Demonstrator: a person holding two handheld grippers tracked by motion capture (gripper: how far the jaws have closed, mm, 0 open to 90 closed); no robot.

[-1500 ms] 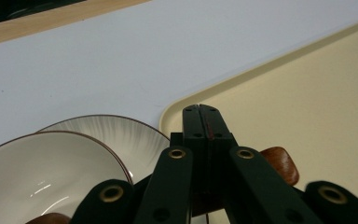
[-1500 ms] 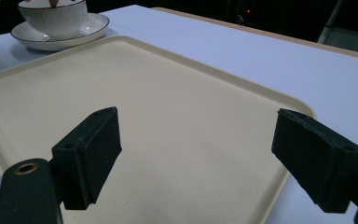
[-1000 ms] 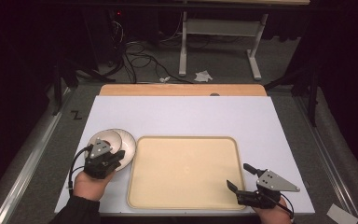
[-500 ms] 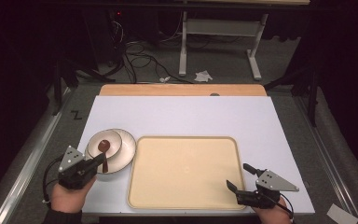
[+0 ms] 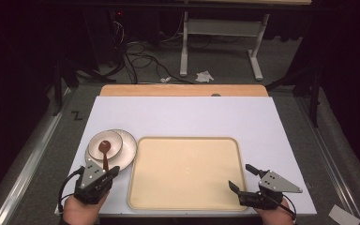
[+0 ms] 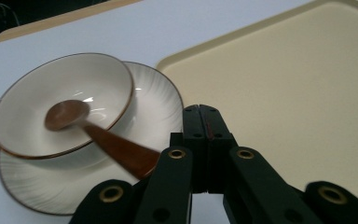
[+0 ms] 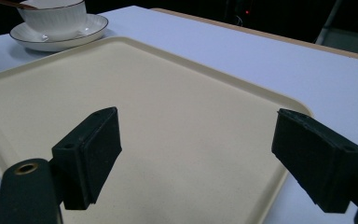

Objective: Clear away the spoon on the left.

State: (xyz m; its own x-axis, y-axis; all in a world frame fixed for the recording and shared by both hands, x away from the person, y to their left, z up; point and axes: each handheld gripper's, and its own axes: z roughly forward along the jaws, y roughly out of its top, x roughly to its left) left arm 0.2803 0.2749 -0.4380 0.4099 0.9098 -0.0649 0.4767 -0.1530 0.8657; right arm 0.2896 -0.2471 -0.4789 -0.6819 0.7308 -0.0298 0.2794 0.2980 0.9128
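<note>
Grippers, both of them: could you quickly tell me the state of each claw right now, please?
Left claw: closed, gripping nothing; the brown wooden spoon lies beside it in the white bowl.
Right claw: open, empty, over the beige tray.

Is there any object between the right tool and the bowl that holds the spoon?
Nothing upright blocks the way. Between the right tool and the bowl lies just the flat, bare tray; the bowl sits on a saucer left of it.

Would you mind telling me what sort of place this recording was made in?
Probably a lab or studio set up for recording, not a home: a white-topped table in a dark room, loose cables on the floor behind it, and a bare metal stand.
</note>
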